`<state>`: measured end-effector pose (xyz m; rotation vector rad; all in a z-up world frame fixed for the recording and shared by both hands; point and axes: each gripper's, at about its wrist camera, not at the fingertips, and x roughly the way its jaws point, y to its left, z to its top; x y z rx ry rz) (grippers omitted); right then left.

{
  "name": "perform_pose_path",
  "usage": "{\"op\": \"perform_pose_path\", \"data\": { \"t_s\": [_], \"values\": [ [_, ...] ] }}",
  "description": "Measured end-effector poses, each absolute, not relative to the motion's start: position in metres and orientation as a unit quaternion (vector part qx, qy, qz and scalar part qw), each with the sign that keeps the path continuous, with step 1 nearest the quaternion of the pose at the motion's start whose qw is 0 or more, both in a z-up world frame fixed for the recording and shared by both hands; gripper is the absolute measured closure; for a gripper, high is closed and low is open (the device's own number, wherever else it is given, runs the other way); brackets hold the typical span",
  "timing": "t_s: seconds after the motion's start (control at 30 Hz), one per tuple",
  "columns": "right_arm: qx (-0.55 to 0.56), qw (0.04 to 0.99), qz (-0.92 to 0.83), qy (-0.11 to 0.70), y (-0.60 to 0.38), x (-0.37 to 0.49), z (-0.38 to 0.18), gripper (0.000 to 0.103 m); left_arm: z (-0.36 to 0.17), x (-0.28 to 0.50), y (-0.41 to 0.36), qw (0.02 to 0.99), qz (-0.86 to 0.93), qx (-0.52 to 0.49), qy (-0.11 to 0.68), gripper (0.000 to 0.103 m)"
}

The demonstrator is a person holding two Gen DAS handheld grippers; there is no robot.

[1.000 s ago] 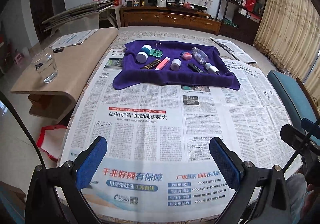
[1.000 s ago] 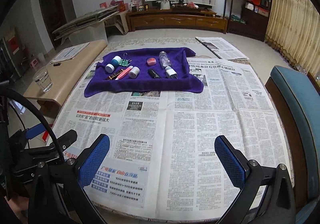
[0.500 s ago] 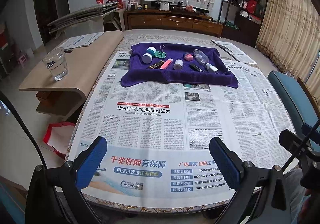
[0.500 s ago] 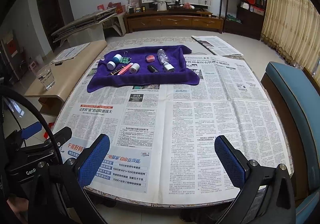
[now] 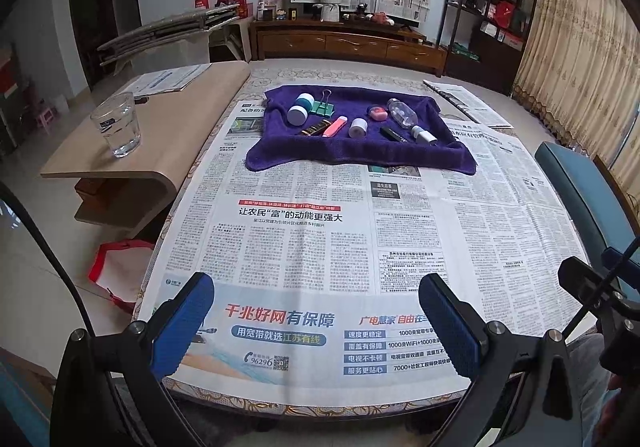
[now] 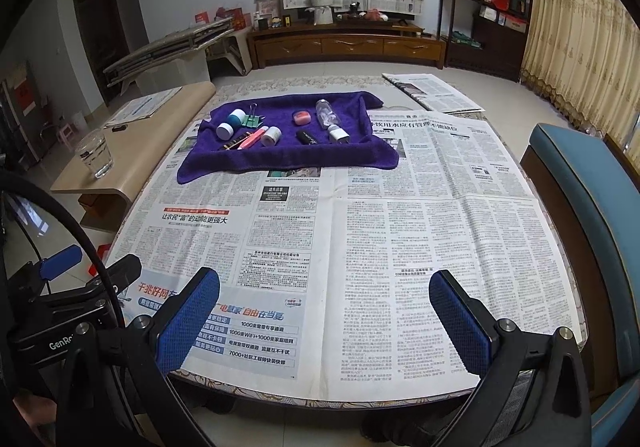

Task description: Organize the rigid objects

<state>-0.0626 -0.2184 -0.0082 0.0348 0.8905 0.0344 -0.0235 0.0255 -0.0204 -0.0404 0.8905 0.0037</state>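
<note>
Both grippers are at the near edge of the table, well short of the purple towel [image 5: 360,151] that lies on the far half of the newspaper [image 5: 304,239].

Left gripper [image 5: 316,321]: jaws spread wide, nothing between the blue pads [image 5: 184,323], only newsprint showing in the gap. Right gripper [image 6: 325,317]: same, wide apart and holding nothing; pads [image 6: 460,327] over the front edge of the paper.

Objects all on the towel, none touched by either gripper:
- white jar with teal lid [image 5: 300,109] at the towel's left rear, on its side
- green binder clip [image 5: 325,107] just beside the jar, toward the towel's middle
- dark tube with gold trim [image 5: 316,128] and pink tube [image 5: 335,126] side by side, left of the towel's centre, both lying diagonal
- small white cap-shaped container [image 5: 357,128] near the towel's centre
- pink round case [image 5: 377,113] behind it
- clear plastic bottle [image 5: 401,112] on its side at the towel's right rear
- black tube [image 5: 394,134], possibly a lipstick, too small to confirm
- small white item [image 5: 423,135] at the towel's right front, next to the black tube

Left of the towel, off the table: drinking glass [image 5: 117,124] upright on a low wooden bench [image 5: 176,135]. Right of the towel: blue chair seat [image 6: 592,199] against the table edge.
</note>
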Motion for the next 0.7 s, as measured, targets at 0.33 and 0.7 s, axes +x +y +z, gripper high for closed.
{"op": "perform_pose_path", "data": {
  "t_s": [0.33,0.7],
  "values": [
    [0.016,0.902,0.015,0.431,-0.2207,-0.0638,-0.0085,0.0,-0.018,-0.0259,0.0218,0.902,0.0,-0.013,0.431,0.0],
    [0.022,0.901,0.018,0.434,-0.2232,-0.0636,-0.0103,0.0,-0.0169,-0.0274,0.0186,0.903,-0.002,-0.012,0.429,0.0]
  ]
}}
